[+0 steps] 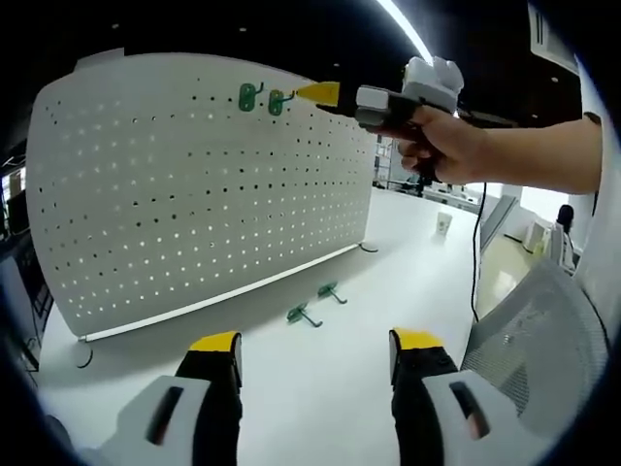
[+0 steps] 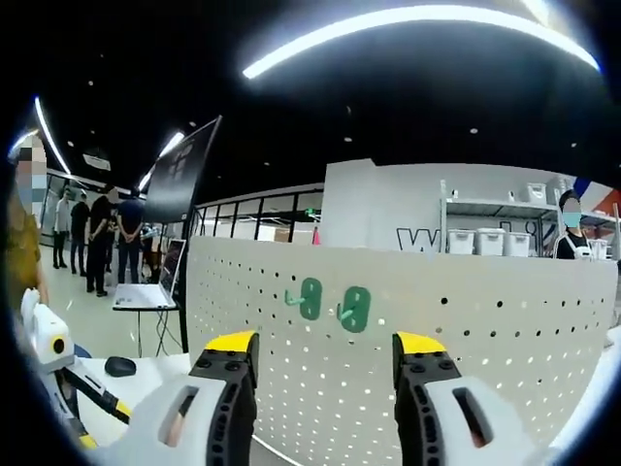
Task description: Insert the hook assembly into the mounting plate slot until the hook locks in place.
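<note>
Left gripper view: the left tongs [image 1: 315,364] stand apart and empty above the white tabletop [image 1: 320,408], on which two loose green metal peg hooks [image 1: 303,315] and [image 1: 332,289] lie just in front of the foot of the upright white perforated mounting plate [image 1: 194,194]. High on that plate two green hooks are already seated side by side, [image 1: 249,95] and [image 1: 277,101]; the right tongs [image 1: 325,93], held in a hand [image 1: 441,141], have their yellow tip at or touching the nearer one, though whether they are closed on it cannot be told from here. Right gripper view: the right tongs [image 2: 325,354] show their jaws apart, gripping nothing, with the two mounted hooks [image 2: 310,298] and [image 2: 353,309] beyond and between them. Risks, as judged: if the right-hand hook is only resting in its holes and not locked, drawing the tongs back could knock it loose; pushing at an angle could tilt it or rock the free-standing plate. The two hooks on the tabletop lie near the left tongs and could be swept aside by a careless lowering.
</note>
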